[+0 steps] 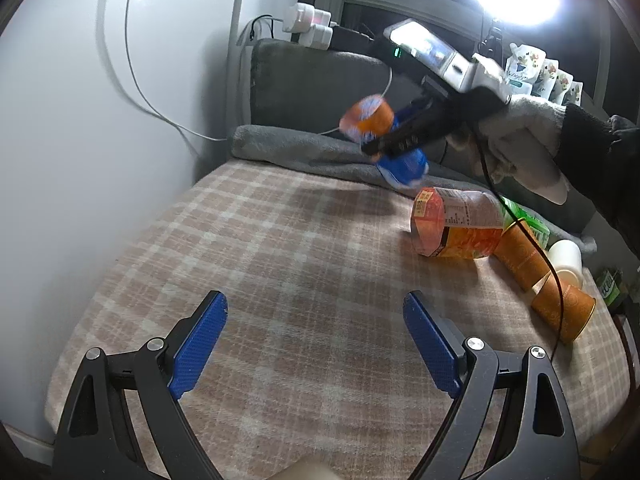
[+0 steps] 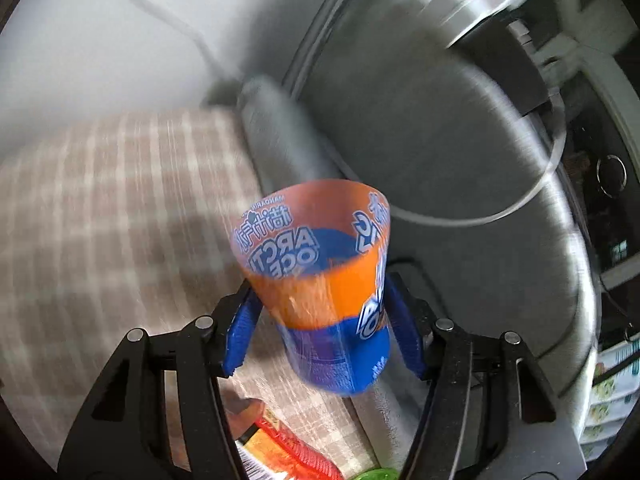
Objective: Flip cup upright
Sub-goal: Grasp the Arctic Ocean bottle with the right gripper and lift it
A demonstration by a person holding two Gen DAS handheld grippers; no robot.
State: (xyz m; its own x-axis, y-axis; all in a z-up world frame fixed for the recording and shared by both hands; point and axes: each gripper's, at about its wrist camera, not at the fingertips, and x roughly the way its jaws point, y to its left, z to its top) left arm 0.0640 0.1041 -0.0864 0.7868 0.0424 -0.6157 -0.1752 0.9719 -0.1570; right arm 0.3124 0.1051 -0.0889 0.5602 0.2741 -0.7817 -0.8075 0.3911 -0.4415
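The cup is orange and blue plastic with white lettering. My right gripper is shut on its lower half and holds it in the air, open mouth pointing away from the camera. In the left wrist view the cup hangs tilted above the far side of the plaid blanket, with the right gripper gripping it from the right. The picture is blurred by motion. My left gripper is open and empty, low over the near part of the blanket.
A plaid blanket covers the surface. An orange bottle lies on its side at the right, with orange paper cups, a white cup and a green bottle beside it. A grey cushion and folded towel stand behind.
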